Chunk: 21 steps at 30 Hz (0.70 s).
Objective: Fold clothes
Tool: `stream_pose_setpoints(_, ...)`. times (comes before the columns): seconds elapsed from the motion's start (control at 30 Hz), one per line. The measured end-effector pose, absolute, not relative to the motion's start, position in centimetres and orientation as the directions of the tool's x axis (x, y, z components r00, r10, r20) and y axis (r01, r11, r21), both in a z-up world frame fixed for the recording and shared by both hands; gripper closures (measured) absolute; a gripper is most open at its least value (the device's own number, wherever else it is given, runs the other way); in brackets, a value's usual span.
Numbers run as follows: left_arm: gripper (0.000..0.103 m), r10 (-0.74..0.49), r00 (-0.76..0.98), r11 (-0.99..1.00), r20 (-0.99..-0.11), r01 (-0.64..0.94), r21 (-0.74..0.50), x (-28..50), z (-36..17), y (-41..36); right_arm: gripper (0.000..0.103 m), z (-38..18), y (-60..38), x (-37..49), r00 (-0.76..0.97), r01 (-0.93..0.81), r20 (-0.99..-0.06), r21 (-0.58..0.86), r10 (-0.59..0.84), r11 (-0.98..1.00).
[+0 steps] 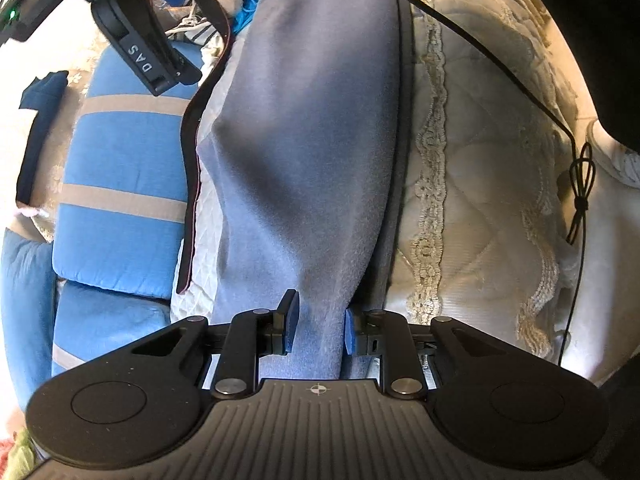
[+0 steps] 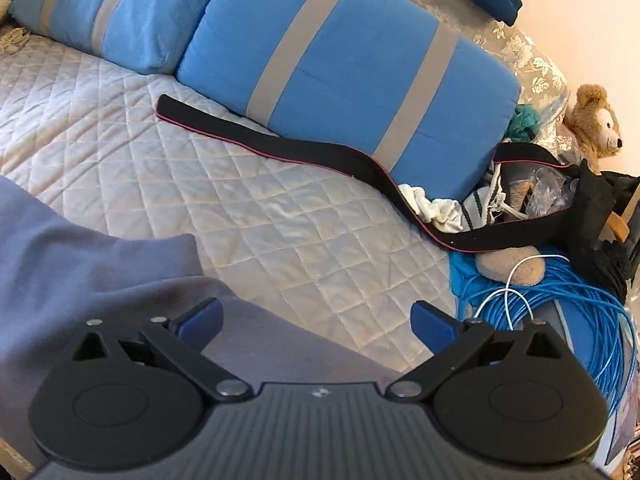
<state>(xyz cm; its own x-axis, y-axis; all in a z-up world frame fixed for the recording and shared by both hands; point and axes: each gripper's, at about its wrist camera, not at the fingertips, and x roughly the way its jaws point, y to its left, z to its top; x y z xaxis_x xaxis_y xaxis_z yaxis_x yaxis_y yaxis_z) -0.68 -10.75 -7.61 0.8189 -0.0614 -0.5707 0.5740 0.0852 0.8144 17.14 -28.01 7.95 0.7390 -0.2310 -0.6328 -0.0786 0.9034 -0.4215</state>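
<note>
Fleece (image 1: 304, 152) like yours is soft, light and floppy, so your left tongs (image 1: 318, 330) pinch its bunched edge while your right tongs (image 2: 316, 322) gape empty.

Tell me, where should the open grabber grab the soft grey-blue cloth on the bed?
Probably the free folded corner of the soft grey-blue cloth, which lies flat on the white quilted bedspread. The right gripper stands open above the cloth's edge, so it could slide in from the bare quilt side and pinch that corner. The left gripper already clamps the other end.
</note>
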Motion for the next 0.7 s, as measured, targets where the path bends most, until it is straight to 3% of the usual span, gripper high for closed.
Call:
stream_pose_setpoints(0.1,0.078,-0.063,0.814,0.127,-0.577,0.58,0.805,-0.4,-7.2,-10.5,0.0,8.0,-28.0,16.8,0.753,-0.083,-0.621,-0.414,-0.215,0.906)
stream_pose_setpoints(0.17,0.062,-0.059,0.82,0.158,-0.57,0.571,0.805,-0.2,-6.8,-10.5,0.0,7.7,-28.1,16.7,0.755,-0.073,-0.623,-0.393,-0.207,0.917)
stream_pose_setpoints(0.27,0.052,-0.056,0.818,0.236,-0.572,0.568,0.789,0.4,-5.7,-10.3,0.0,7.0,-28.0,16.1,0.773,-0.047,-0.598,-0.387,-0.212,0.921)
stream_pose_setpoints(0.37,0.05,-0.062,0.793,0.329,-0.606,0.59,0.738,0.6,-4.2,-9.0,0.0,6.2,-27.6,15.4,0.801,-0.009,-0.56,-0.363,-0.21,0.932)
stream_pose_setpoints(0.5,0.05,-0.092,0.768,0.421,-0.634,0.607,0.674,-0.5,-1.8,-6.6,0.0,5.1,-27.6,14.8,0.788,0.047,-0.582,-0.267,-0.2,0.962)
stream_pose_setpoints(0.7,0.043,-0.256,0.694,0.593,-0.673,0.662,0.458,-1.6,4.8,-2.5,0.0,4.4,-26.7,13.5,0.776,0.004,-0.608,-0.258,-0.166,0.966)
